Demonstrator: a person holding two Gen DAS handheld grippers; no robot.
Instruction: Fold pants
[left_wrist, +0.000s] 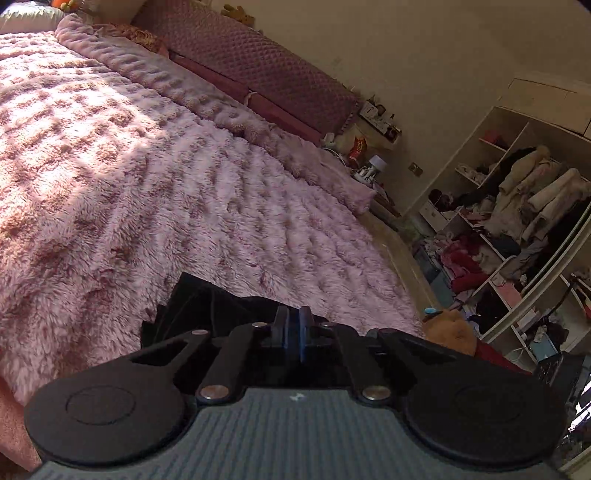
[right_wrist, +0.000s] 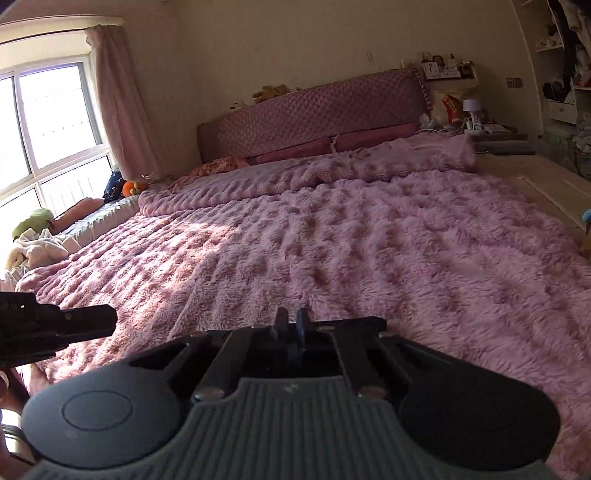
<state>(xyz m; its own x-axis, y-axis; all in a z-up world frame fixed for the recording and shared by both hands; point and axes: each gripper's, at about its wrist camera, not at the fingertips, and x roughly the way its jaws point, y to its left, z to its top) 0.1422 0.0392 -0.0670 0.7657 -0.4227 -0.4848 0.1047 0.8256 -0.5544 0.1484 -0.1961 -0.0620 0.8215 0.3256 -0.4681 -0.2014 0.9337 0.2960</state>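
My left tool (left_wrist: 294, 317) pinches the black pants (left_wrist: 207, 306) at six o'clock on the pink bed (left_wrist: 147, 177); my right tool (right_wrist: 291, 320) is closed, seemingly empty.

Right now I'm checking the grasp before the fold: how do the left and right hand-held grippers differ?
The left hand-held gripper has black pants bunched at its fingertips; the right hand-held gripper shows only pink blanket ahead. The left faces the open wardrobe, the right the headboard. Both have their fingers nearly together, low over the bed.
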